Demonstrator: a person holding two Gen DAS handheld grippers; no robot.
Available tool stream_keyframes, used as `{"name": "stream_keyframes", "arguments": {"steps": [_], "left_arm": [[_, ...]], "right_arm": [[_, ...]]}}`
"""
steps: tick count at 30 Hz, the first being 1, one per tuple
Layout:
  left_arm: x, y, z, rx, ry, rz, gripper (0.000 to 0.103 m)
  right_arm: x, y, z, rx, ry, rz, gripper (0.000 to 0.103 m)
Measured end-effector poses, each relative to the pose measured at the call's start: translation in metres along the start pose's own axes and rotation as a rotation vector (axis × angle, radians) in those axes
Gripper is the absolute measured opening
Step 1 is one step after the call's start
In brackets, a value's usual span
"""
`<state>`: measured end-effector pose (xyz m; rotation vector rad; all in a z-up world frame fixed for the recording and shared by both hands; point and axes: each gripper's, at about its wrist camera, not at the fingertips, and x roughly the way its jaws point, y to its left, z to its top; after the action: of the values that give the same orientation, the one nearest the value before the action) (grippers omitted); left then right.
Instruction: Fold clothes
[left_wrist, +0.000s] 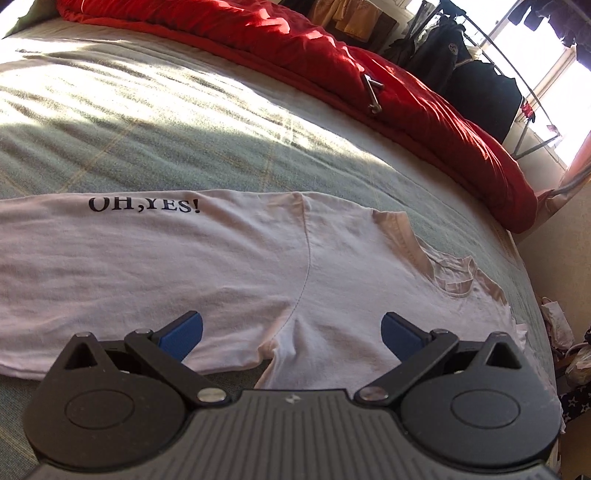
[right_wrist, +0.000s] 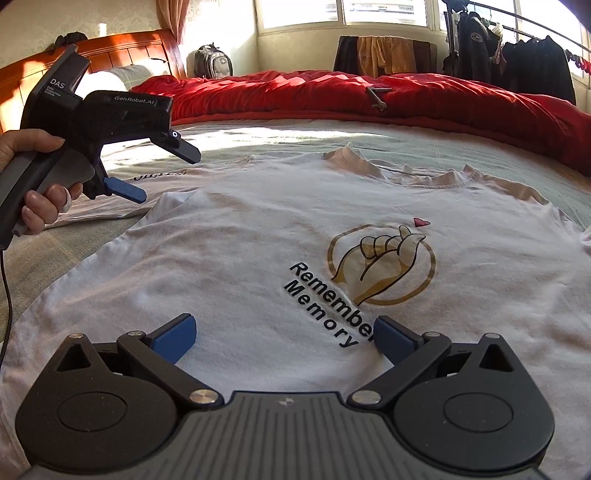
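Note:
A white T-shirt (right_wrist: 240, 240) lies flat on the bed, front up, with a gold hand print (right_wrist: 380, 266) and the words "Remember Memory". Its left sleeve (left_wrist: 129, 258), printed "OH,YES!", is spread out sideways. My left gripper (left_wrist: 291, 332) is open just over the armpit, where the sleeve seam (left_wrist: 306, 266) meets the body; nothing is between its fingers. The right wrist view also shows the left gripper (right_wrist: 168, 176), held in a hand (right_wrist: 37, 206) above the sleeve. My right gripper (right_wrist: 284, 334) is open low over the shirt's chest, just short of the lettering, holding nothing.
A bunched red duvet (right_wrist: 369, 99) runs along the far side of the green bed sheet (left_wrist: 147, 147), with a small metal object (left_wrist: 373, 96) on it. A wooden headboard (right_wrist: 122, 51), a backpack (right_wrist: 212, 62) and a rack of dark jackets (right_wrist: 517, 62) stand beyond.

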<state>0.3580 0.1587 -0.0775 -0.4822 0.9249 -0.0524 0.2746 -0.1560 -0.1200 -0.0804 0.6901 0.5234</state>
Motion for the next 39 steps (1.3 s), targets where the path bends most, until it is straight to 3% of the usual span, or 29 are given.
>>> {"name": "stream_keyframes", "arguments": {"steps": [5,8,10,13,18,23,25,27,32,34,36,39], "left_arm": [[-0.024,0.01,-0.013,0.023,-0.005,0.007,0.102],[-0.044,0.027,0.003,-0.006,-0.079,0.035,0.102],[-0.044,0.047,0.014,-0.061,-0.081,0.043,0.102],[-0.035,0.074,0.011,-0.133,-0.067,0.152,0.102],[-0.063,0.089,-0.016,-0.167,-0.097,0.094,0.102],[-0.086,0.103,0.009,-0.175,-0.175,0.169,0.102],[-0.079,0.117,0.016,-0.214,-0.157,0.169,0.102],[-0.067,0.127,0.015,-0.236,-0.117,0.227,0.102],[-0.084,0.135,-0.013,-0.233,-0.112,0.208,0.102],[-0.095,0.137,-0.014,-0.24,-0.088,0.249,0.102],[-0.105,0.139,-0.007,-0.238,-0.118,0.295,0.102],[-0.112,0.151,0.007,-0.258,-0.183,0.279,0.102]], "right_arm": [[0.0,-0.001,0.0,0.003,-0.002,0.004,0.103],[0.001,0.0,0.0,0.0,-0.002,0.001,0.103],[0.001,0.0,0.0,-0.004,0.0,-0.003,0.103],[0.002,0.001,0.0,-0.009,0.002,-0.007,0.103],[0.002,0.0,-0.001,-0.007,-0.003,-0.004,0.103],[0.002,0.001,-0.001,-0.01,-0.004,-0.007,0.103],[0.002,0.002,-0.001,-0.014,-0.003,-0.01,0.103],[0.002,0.002,-0.001,-0.015,-0.001,-0.012,0.103],[0.002,0.001,-0.001,-0.011,-0.004,-0.009,0.103],[0.002,0.001,-0.002,-0.01,-0.006,-0.007,0.103],[0.002,0.002,-0.002,-0.012,-0.007,-0.01,0.103],[0.002,0.003,-0.002,-0.017,-0.005,-0.014,0.103]]}}
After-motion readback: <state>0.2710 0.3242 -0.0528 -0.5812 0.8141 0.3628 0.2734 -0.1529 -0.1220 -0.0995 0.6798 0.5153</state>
